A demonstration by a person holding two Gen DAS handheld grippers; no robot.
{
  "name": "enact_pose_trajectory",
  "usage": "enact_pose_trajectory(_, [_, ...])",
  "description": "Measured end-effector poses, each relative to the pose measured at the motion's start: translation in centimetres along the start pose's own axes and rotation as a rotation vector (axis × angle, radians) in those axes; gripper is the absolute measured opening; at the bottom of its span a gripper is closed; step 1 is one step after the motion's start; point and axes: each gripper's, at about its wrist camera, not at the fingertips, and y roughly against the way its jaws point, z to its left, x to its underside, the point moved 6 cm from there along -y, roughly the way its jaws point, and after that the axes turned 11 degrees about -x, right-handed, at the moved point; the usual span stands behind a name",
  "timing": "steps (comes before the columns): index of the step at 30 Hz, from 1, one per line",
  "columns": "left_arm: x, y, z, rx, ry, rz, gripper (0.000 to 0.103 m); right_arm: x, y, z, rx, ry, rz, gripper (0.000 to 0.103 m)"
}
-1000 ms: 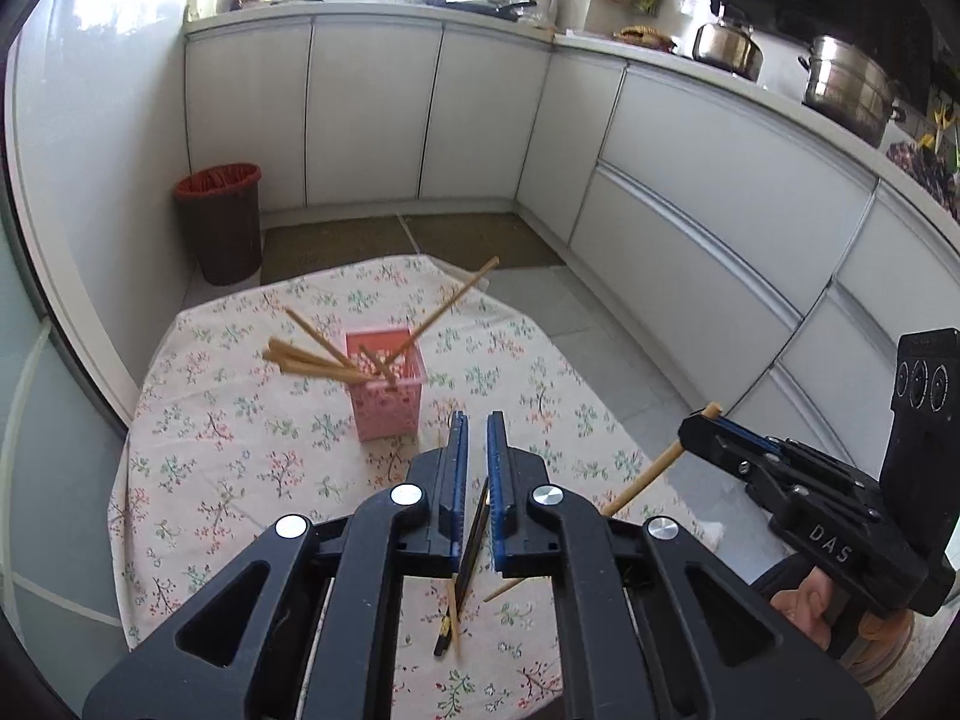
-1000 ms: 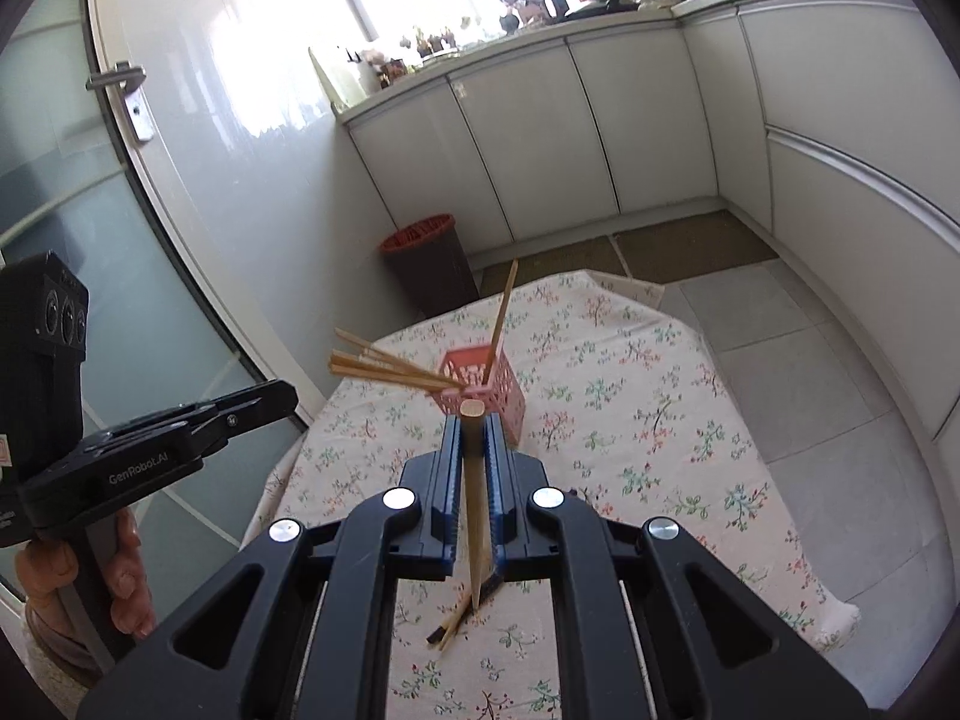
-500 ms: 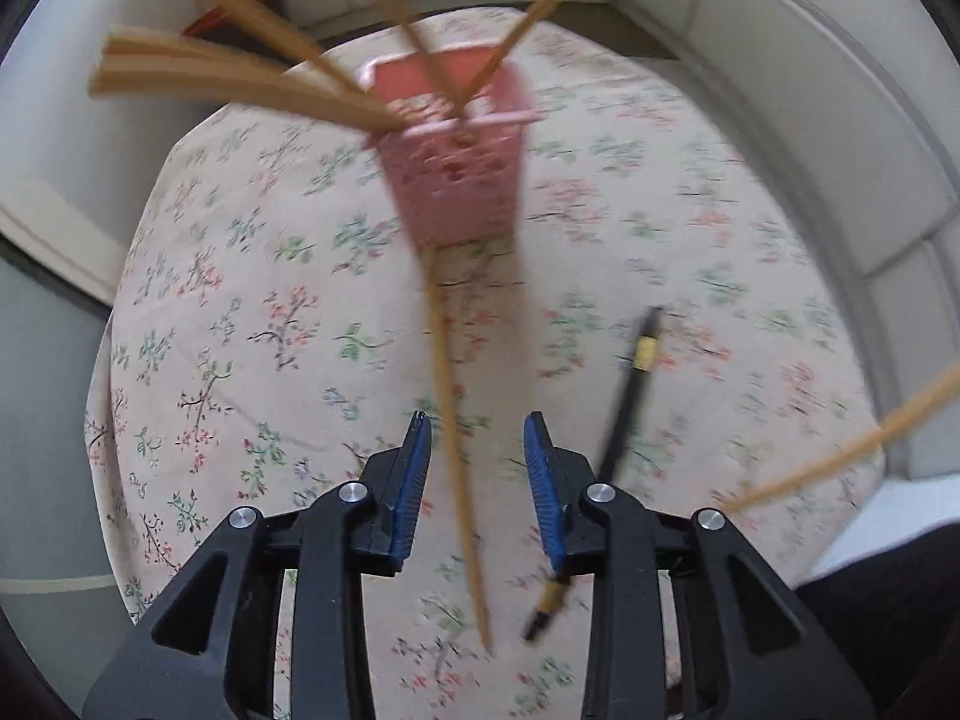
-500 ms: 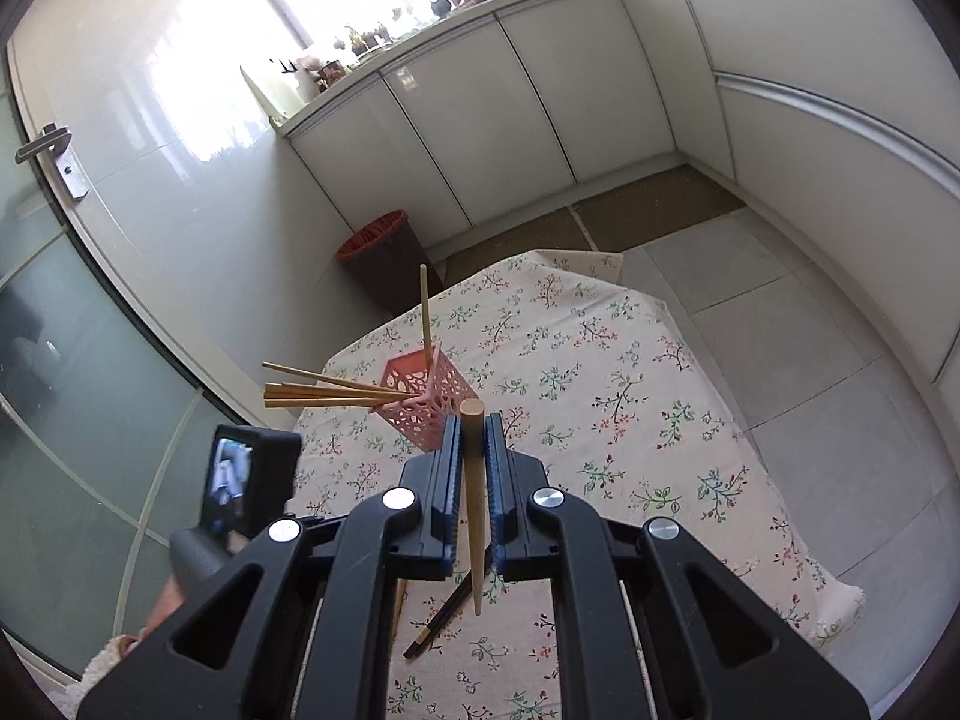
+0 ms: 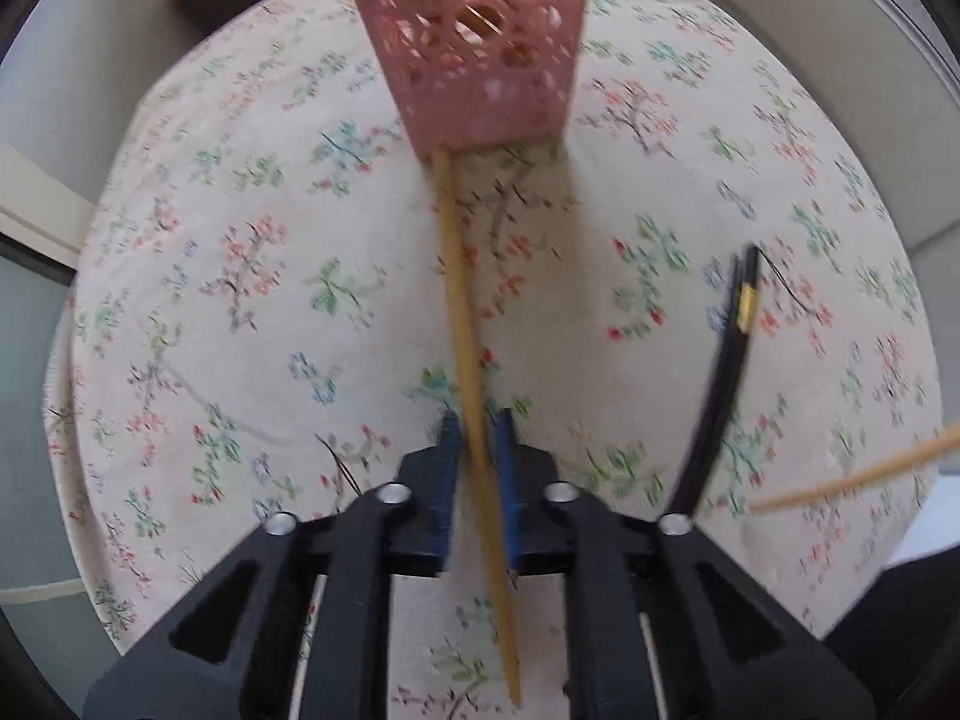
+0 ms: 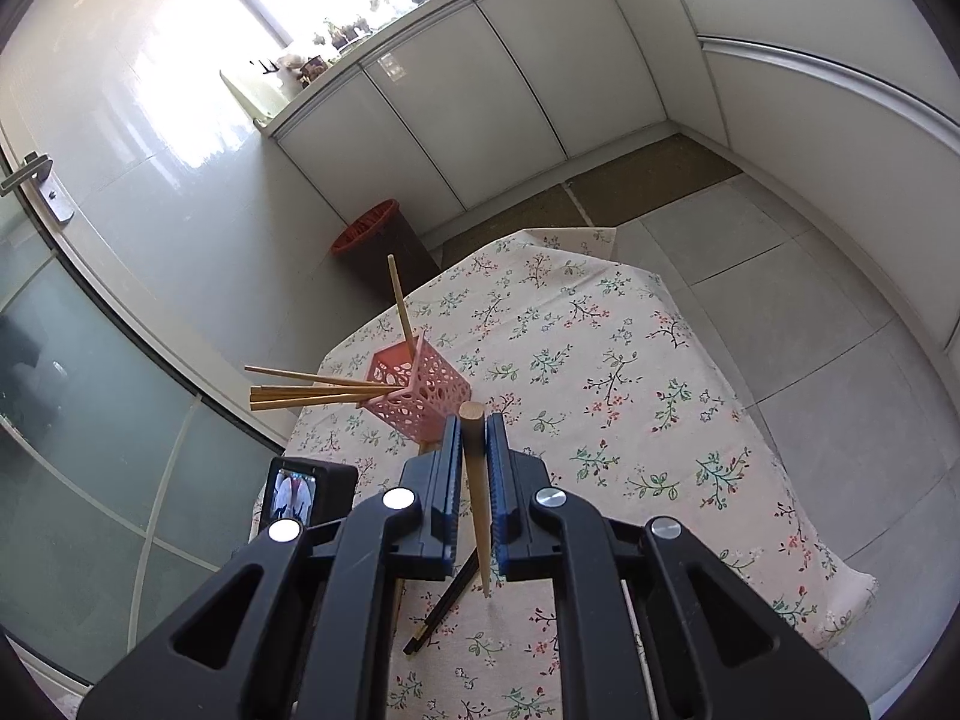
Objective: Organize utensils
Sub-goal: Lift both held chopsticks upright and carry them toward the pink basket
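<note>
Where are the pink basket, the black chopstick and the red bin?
pink basket [image 6: 420, 399]: right wrist view, on its lattice side wall.
black chopstick [image 5: 723, 360]: left wrist view, on the shaft just below its gold band.
red bin [image 6: 366, 228]: right wrist view, on its rim.

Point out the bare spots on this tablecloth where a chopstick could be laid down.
Free: the tablecloth right of the pink holder, out to its far and right edges. Crowded: the near-left part, where the left hand-held gripper closes on a wooden chopstick beside the black chopsticks.
</note>
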Motion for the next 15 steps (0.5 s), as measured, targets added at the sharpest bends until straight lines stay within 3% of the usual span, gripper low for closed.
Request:
enact_pose_trajectory(5, [4.9, 1.1, -1.0, 0.03, -0.199, 0.118, 0.008, 0.0, 0.4, 0.2, -0.009, 0.008, -0.003, 0.01])
enact_pose_trajectory(7, [5.4, 1.5, -0.5, 0.013, -0.198, 0.112, 0.012, 0.1, 0.4, 0.1, -0.014, -0.002, 0.0, 0.011])
enact_pose_trajectory(8, [5.0, 1.7, -0.2, 0.017, -0.177, 0.097, 0.024, 0.1, 0.2, 0.0, -0.014, -0.008, 0.005, 0.011])
enact_pose_trajectory(9, [4.0, 2.0, 0.2, 0.027, -0.127, 0.072, 0.043, 0.1, 0.1, 0.0, -0.013, -0.009, 0.009, 0.011])
enact_pose_trajectory(10, [3.2, 2.2, 0.4, 0.024, -0.104, 0.051, 0.049, 0.2, 0.0, 0.0, -0.013, -0.01, 0.015, 0.011])
enact_pose_trajectory(14, [0.5, 2.1, -0.1, 0.002, -0.085, -0.005, 0.048, 0.4, -0.2, 0.1, -0.001, 0.007, 0.019, 0.011])
enact_pose_trajectory(15, [0.0, 1.9, -0.4, -0.004, -0.088, -0.012, 0.044, 0.4, -0.2, 0.1, 0.003, 0.012, 0.019, 0.011])
